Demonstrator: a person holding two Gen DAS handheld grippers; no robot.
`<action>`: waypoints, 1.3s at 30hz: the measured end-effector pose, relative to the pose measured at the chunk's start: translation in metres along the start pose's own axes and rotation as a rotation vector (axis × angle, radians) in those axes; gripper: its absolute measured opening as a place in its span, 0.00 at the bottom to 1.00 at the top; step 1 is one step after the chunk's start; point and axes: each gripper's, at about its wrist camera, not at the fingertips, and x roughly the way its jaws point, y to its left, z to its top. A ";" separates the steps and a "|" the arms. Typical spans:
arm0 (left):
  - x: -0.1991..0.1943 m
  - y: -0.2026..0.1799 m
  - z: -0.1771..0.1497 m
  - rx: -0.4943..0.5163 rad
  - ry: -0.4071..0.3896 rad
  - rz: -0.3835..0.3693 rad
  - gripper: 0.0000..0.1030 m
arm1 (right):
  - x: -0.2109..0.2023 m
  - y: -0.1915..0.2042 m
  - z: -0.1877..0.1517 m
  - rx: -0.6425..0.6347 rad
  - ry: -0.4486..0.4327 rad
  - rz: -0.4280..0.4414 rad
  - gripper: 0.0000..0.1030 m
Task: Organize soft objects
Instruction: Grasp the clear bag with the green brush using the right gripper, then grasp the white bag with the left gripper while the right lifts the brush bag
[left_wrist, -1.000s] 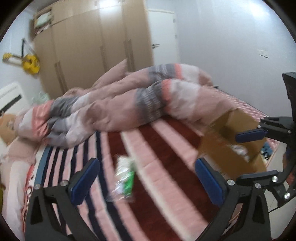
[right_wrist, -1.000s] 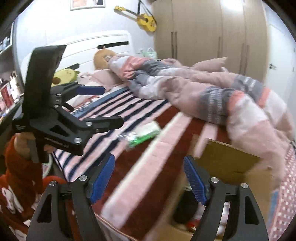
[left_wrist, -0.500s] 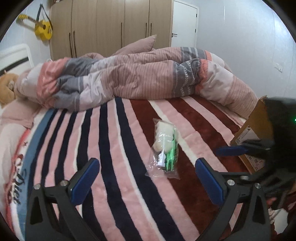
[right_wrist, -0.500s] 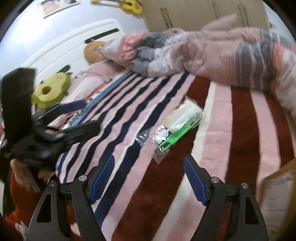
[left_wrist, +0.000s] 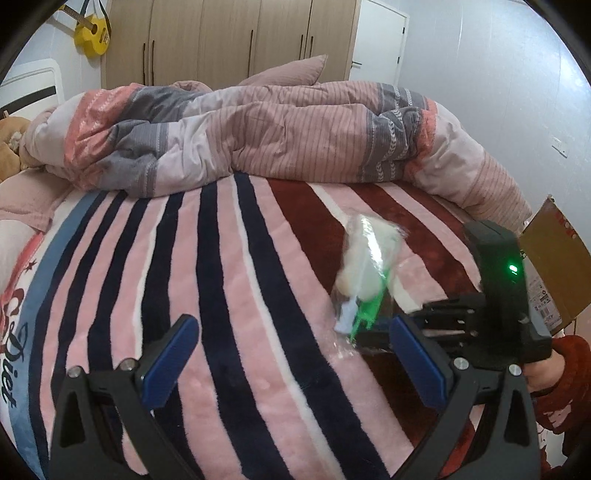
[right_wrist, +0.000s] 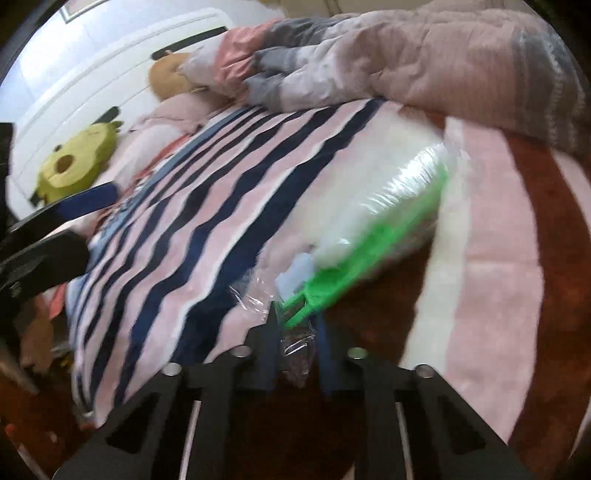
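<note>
A clear plastic bag (left_wrist: 365, 266) holding a white fluffy item and a green plastic tool lies on the striped blanket (left_wrist: 229, 295). My right gripper (right_wrist: 295, 332) is shut on the crinkled near edge of the bag (right_wrist: 388, 206). In the left wrist view that right gripper (left_wrist: 369, 338) comes in from the right, at the bag's near end. My left gripper (left_wrist: 293, 354) hovers open over the blanket, just left of the bag, with nothing between its blue pads. In the right wrist view the left gripper (right_wrist: 70, 229) shows at the left edge.
A bunched pink and grey duvet (left_wrist: 280, 136) fills the far side of the bed. A cardboard box (left_wrist: 550, 266) stands at the bed's right edge. A green plush toy (right_wrist: 74, 162) and a brown one (right_wrist: 170, 77) lie by the headboard. A red-sleeved hand (left_wrist: 554, 373) holds the right gripper.
Both grippers have dropped toward the bed and closer to the bag. The right gripper, open before, has shut on the bag's near edge. The left one stays open.
</note>
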 end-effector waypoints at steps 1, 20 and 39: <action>0.000 0.000 0.000 -0.001 0.001 -0.001 0.99 | -0.005 0.003 -0.004 -0.024 0.001 0.003 0.10; -0.020 -0.017 -0.012 0.021 0.001 -0.026 0.99 | -0.102 -0.014 -0.054 0.102 0.056 -0.128 0.66; -0.020 -0.044 -0.005 0.057 0.025 -0.102 0.99 | -0.070 0.017 -0.043 0.022 0.017 -0.238 0.28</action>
